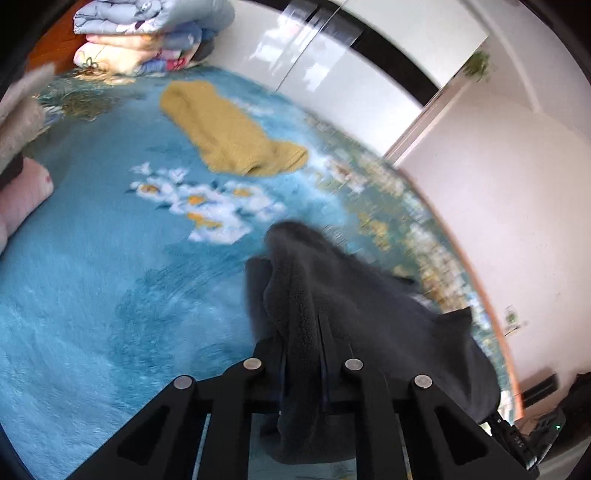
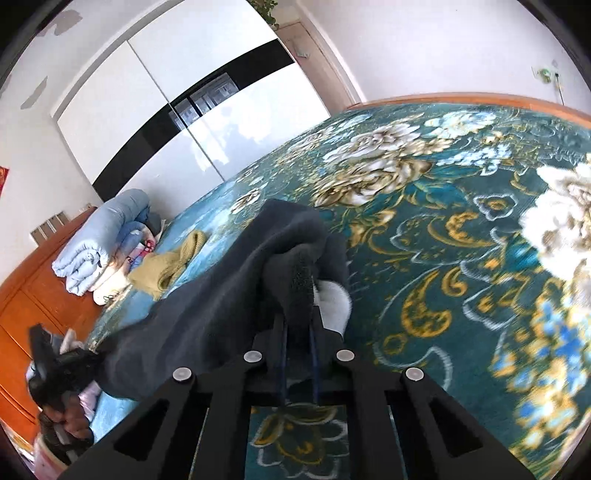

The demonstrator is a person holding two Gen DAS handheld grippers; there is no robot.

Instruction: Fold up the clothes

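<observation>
Both grippers clamp one dark garment above the bed.

The bed (image 2: 461,236) wears a teal floral cover; folded quilts (image 1: 147,33) are stacked at its far corner, a mustard sweater (image 1: 229,129) lying near them. The dark garment (image 2: 207,295) hangs between the grippers, off the cover. The left gripper (image 1: 301,343) and right gripper (image 2: 298,325) each have jaws pinched nearly closed on its fleece.

Dark grey fleece garment (image 1: 332,291), bunched, lifted above the bed, mustard knit garment (image 1: 229,129) lying flat beyond
</observation>
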